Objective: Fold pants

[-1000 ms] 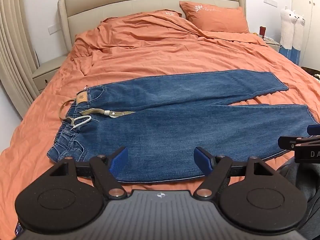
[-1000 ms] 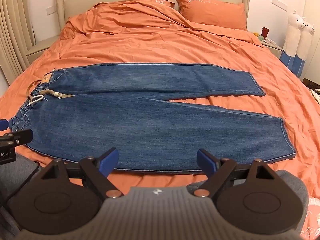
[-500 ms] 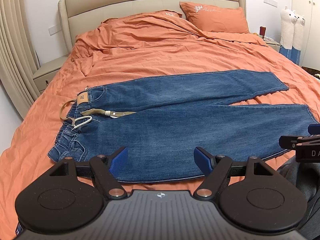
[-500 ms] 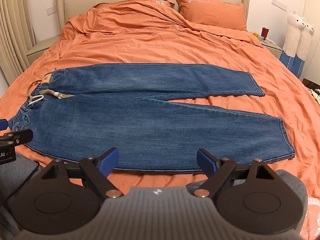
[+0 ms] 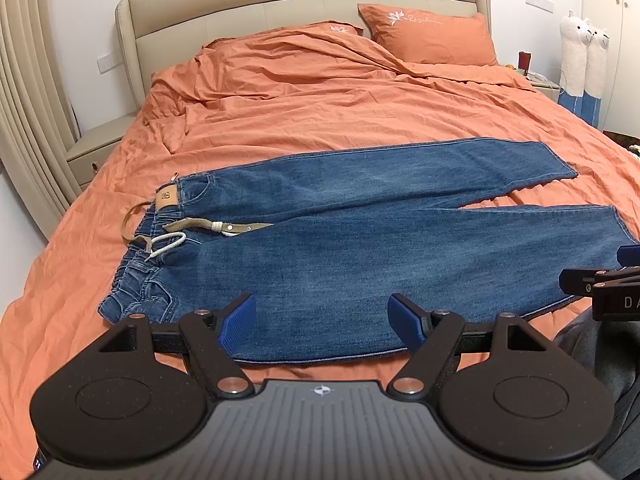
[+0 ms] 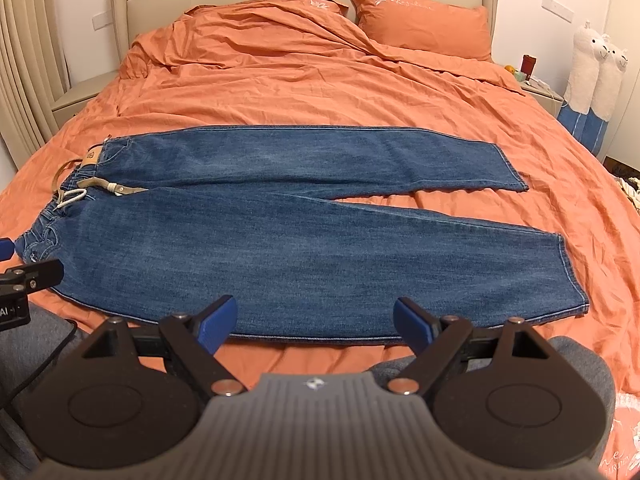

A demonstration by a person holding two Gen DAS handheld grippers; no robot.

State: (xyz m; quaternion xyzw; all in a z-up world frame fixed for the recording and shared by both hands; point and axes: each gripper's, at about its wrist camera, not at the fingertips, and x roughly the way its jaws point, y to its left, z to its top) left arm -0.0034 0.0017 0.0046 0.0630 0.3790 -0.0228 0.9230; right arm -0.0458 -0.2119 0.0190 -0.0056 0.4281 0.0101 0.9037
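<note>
Blue jeans [image 5: 360,248] lie flat on the orange bed, waistband at the left, both legs spread out to the right; they also show in the right wrist view [image 6: 304,236]. A tan belt and white drawstring [image 5: 180,236] lie at the waist. My left gripper [image 5: 322,322] is open and empty, held above the near edge of the jeans by the waist half. My right gripper [image 6: 315,322] is open and empty, above the near edge of the near leg. Each gripper's tip shows at the edge of the other's view.
The orange duvet [image 5: 340,92] is bunched at the head of the bed with a pillow [image 5: 432,36]. Nightstands stand at both sides [image 5: 100,148]. Two plush alpacas [image 6: 596,76] stand by the right wall. Grey clothing [image 6: 580,360] is at the near edge.
</note>
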